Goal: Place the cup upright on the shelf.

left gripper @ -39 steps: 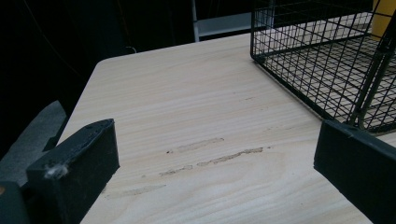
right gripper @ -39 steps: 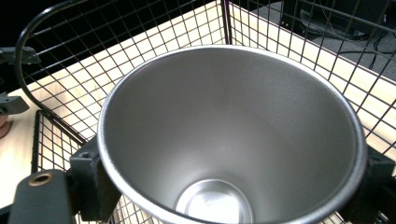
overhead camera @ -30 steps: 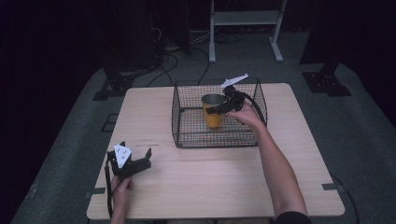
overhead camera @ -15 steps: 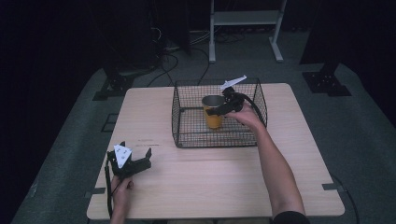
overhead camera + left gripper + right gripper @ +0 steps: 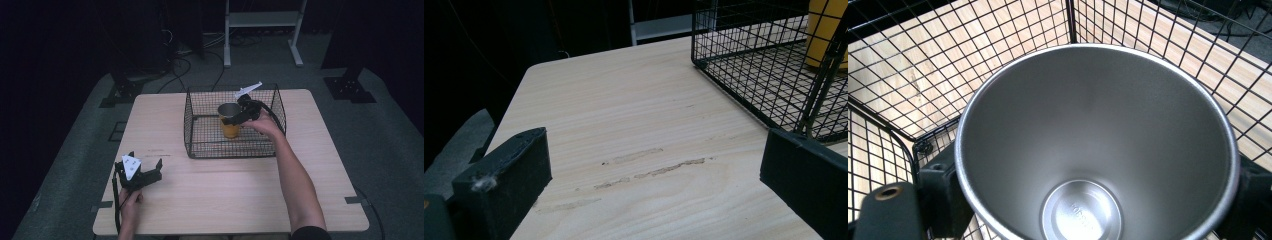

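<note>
Cup gripped inside the basket

Our right gripper (image 5: 239,116) clamps the yellow cup (image 5: 230,125) upright within the wire basket (image 5: 200,145); left gripper (image 5: 145,176) rests agape, empty.

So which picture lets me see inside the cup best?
The right gripper view: it looks straight down into the cup, showing its shiny bare inside and bottom, with a jaw at each side. The high view shows the cup small, yellow outside, standing in the basket. The left gripper view catches just a yellow edge behind the wire.
</note>
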A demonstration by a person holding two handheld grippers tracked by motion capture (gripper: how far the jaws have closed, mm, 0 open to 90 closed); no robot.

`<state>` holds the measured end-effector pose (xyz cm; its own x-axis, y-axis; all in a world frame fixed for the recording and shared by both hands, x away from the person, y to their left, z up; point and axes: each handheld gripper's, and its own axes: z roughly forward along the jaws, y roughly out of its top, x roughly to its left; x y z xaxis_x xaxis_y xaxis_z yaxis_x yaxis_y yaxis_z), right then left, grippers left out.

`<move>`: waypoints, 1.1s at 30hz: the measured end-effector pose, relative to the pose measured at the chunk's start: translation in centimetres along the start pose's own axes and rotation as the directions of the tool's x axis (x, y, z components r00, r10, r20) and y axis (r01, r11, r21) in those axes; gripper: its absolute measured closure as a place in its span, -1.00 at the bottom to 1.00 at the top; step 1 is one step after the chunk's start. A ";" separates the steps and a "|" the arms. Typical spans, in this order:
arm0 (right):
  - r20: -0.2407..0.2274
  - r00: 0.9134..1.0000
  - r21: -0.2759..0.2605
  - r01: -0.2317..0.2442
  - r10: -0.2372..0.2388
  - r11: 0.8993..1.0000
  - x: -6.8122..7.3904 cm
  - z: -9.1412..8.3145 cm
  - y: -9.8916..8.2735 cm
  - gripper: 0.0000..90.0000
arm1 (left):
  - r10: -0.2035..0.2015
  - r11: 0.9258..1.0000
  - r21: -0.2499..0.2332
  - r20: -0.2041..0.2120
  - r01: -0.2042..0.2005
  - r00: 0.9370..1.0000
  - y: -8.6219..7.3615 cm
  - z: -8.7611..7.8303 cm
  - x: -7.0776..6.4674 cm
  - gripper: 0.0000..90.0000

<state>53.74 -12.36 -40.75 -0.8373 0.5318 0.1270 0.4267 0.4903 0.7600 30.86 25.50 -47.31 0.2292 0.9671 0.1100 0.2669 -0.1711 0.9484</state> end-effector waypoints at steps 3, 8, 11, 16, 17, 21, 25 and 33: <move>0.010 1.000 0.005 0.018 -0.018 1.000 0.2 0.0 0.1 -0.74 | 0.000 1.000 0.000 0.000 0.000 1.000 0.0 0.0 0.0 -1.00; 0.021 0.999 0.010 0.034 -0.034 0.999 0.5 0.1 0.1 -0.76 | 0.000 1.000 0.000 0.000 0.000 1.000 0.0 0.0 0.0 -1.00; 0.027 0.999 0.016 0.040 -0.040 0.999 0.5 0.0 0.1 -0.79 | -0.001 1.000 0.000 0.001 0.001 1.000 0.0 0.0 0.0 -1.00; 0.037 0.998 0.025 0.041 -0.042 0.999 0.5 -0.1 0.1 -0.82 | 0.001 1.000 0.000 0.001 -0.001 1.000 0.0 0.0 0.0 -1.00; 0.038 0.998 0.027 0.043 -0.044 0.999 0.6 -0.1 0.1 -0.82 | 0.000 1.000 -0.001 0.000 0.000 1.000 0.0 0.0 0.0 -1.00; 0.039 0.998 0.031 0.055 -0.056 0.998 0.8 -0.1 0.2 -0.85 | 0.002 1.000 0.000 0.001 -0.002 1.000 0.0 0.0 0.0 -1.00; 0.049 0.997 0.028 0.060 -0.061 0.998 1.0 -0.2 0.2 -0.87 | 0.002 1.000 0.000 0.001 -0.002 1.000 0.0 0.0 0.0 -1.00; 0.057 0.997 0.000 0.058 -0.058 0.998 1.2 -0.5 0.5 -0.95 | 0.003 1.000 0.000 0.001 -0.003 1.000 0.0 0.0 0.0 -1.00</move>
<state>52.78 -11.79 -39.92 -0.8396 0.5412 0.0465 0.3779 0.5204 0.7658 30.84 25.46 -47.32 0.2309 0.9664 0.1129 0.2661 -0.1743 0.9480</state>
